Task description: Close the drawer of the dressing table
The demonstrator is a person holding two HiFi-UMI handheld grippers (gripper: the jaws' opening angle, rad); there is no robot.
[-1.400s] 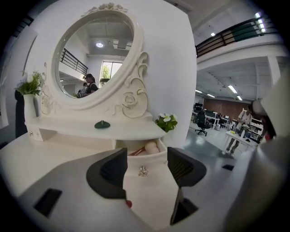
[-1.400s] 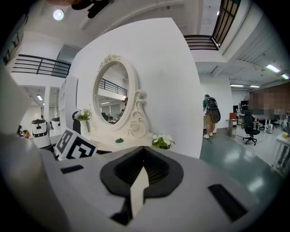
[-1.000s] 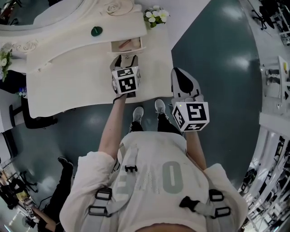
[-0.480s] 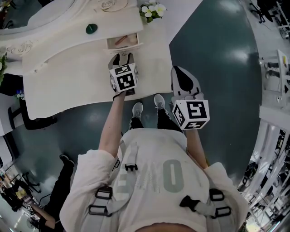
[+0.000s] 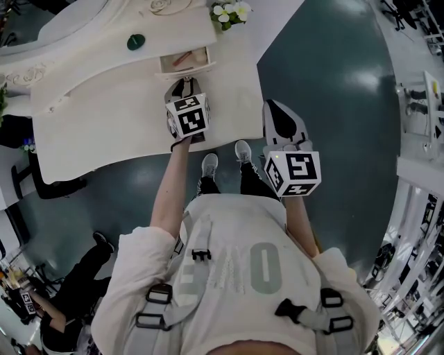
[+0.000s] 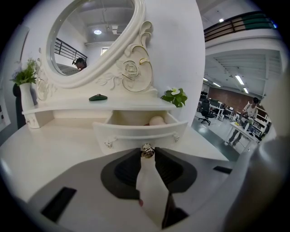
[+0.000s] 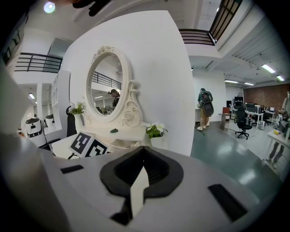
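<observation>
The white dressing table (image 5: 104, 111) has its small drawer (image 5: 184, 62) pulled out under the shelf; in the left gripper view the drawer front (image 6: 140, 133) faces me, with a pale round thing (image 6: 157, 120) inside. My left gripper (image 5: 182, 87) (image 6: 146, 153) points at the drawer's middle. Its jaws have just been closing, and the metal knob (image 6: 146, 150) is pinched between their tips. My right gripper (image 5: 276, 109) (image 7: 144, 166) hangs off the table's right front corner above the floor, jaws together and holding nothing.
An oval mirror (image 6: 90, 36) rises behind the shelf, which carries a green object (image 5: 136, 41) and white flowers (image 5: 227, 12). A vase (image 6: 25, 97) stands at the table's left end. Dark floor (image 5: 333, 83) lies to the right. Another person (image 5: 66, 312) crouches at lower left.
The left gripper's jaws have narrowed from wide apart to closed round the drawer knob. The right gripper has kept its place. The person at lower left has shifted.
</observation>
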